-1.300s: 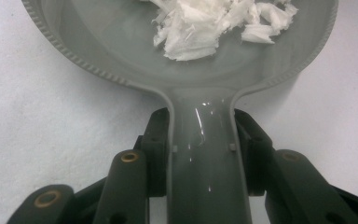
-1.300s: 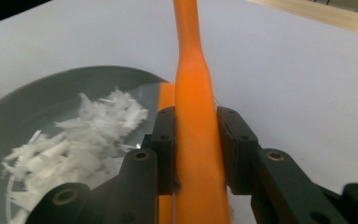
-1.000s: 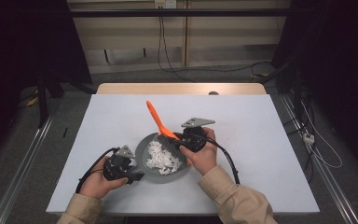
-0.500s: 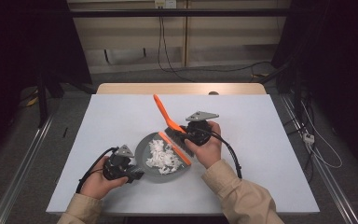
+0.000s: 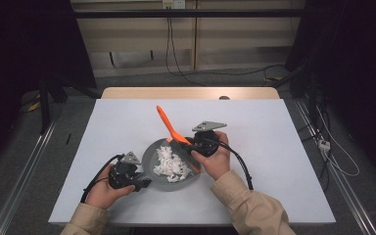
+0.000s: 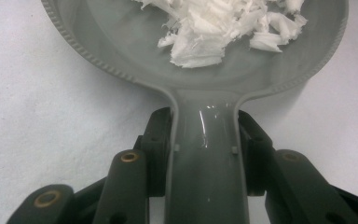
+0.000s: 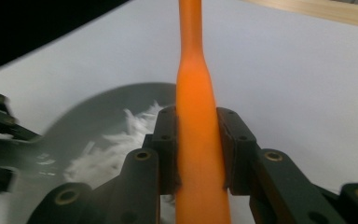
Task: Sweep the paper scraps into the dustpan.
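Our left tongs (image 6: 205, 186) clamp the pan handle (image 6: 207, 154), right tongs (image 7: 198, 154) clamp the orange spatula (image 7: 196, 93); careless stirring could fling white shreds (image 5: 169, 164) onto the tabletop (image 5: 274, 127).

Orange spatula (image 5: 169, 127) tilted over grey pan (image 5: 149, 152) of white shreds (image 5: 169, 164).

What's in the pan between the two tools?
A heap of white shreds lies in the grey pan, between the left tool on the pan's handle and the right tool gripping the orange spatula; the high view shows it.
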Demonstrator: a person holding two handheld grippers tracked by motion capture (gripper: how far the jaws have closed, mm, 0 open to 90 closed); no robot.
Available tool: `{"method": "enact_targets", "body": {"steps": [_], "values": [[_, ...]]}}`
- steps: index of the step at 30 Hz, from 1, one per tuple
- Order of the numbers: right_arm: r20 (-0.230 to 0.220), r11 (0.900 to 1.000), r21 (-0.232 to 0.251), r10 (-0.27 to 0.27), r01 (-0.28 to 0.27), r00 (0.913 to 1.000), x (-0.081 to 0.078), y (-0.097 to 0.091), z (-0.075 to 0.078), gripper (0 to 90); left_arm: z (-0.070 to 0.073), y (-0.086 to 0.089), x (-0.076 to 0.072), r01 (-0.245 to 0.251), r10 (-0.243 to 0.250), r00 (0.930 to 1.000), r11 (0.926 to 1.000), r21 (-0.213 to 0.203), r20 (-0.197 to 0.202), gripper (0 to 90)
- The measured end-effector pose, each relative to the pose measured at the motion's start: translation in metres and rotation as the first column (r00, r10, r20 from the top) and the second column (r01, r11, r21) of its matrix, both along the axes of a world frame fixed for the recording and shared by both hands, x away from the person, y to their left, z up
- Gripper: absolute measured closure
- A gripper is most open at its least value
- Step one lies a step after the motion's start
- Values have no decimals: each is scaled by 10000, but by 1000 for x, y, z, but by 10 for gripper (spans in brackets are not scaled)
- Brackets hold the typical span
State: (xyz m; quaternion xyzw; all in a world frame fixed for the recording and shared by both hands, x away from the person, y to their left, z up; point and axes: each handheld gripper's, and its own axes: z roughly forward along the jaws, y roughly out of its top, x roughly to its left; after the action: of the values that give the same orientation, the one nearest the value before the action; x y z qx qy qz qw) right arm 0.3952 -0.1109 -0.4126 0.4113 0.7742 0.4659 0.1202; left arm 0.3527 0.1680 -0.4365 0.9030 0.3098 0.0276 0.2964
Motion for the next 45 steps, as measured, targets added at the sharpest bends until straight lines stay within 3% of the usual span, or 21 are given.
{"method": "enact_targets", "body": {"steps": [2, 5, 9, 14, 18, 20, 24, 30, 33, 35, 40, 43, 45], "values": [[291, 9993, -376, 1, 10, 9996, -2, 2, 4, 715, 0, 0, 0, 11, -11, 10000, 10000, -19, 31, 622], [340, 10000, -98, 10, -6, 9994, -2, 0, 9, 715, -1, 0, 0, -34, 35, 10000, 10000, -71, 68, 618], [448, 9995, -288, -93, 106, 9990, -2, -4, 14, 715, -2, -2, -1, -215, 216, 9996, 9997, -91, 199, 615], [338, 9999, 70, -110, 107, 9994, -1, -8, 14, 715, -1, -3, -1, -301, 302, 9993, 9995, -60, 218, 625], [383, 9988, -449, -162, 179, 9991, 0, -7, 6, 716, -1, -3, -1, -389, 390, 9990, 9992, -65, 235, 626], [387, 9950, -927, -343, 378, 9987, 2, -10, 1, 715, -1, -2, -1, -434, 435, 9988, 9990, -58, 227, 625], [429, 9874, -1367, -741, 793, 9963, 3, -21, -4, 715, -1, 0, -1, -492, 494, 9985, 9988, -83, 234, 624], [523, 9861, -1262, -1025, 1084, 9934, 4, -36, 1, 715, -1, 0, 0, -455, 456, 9986, 9990, -15, 266, 625], [709, 9810, -1510, -1123, 1220, 9911, 5, -39, 1, 715, -1, 0, 0, -454, 454, 9986, 9990, -8, 266, 625], [722, 9756, -1812, -1126, 1240, 9910, 5, -39, -3, 716, -1, 0, 0, -483, 484, 9985, 9988, -33, 251, 624], [805, 9754, -1959, -870, 1013, 9930, -3, -28, -8, 714, -1, -1, 0, -550, 547, 9979, 9985, 71, 336, 625], [617, 9839, -1643, -612, 706, 9962, -8, -18, -8, 712, -1, -2, 0, -506, 507, 9984, 9987, -16, 238, 625], [252, 9940, -990, -446, 468, 9987, -8, -13, -8, 714, -1, -2, 0, -516, 516, 9984, 9987, -37, 227, 625]]}}
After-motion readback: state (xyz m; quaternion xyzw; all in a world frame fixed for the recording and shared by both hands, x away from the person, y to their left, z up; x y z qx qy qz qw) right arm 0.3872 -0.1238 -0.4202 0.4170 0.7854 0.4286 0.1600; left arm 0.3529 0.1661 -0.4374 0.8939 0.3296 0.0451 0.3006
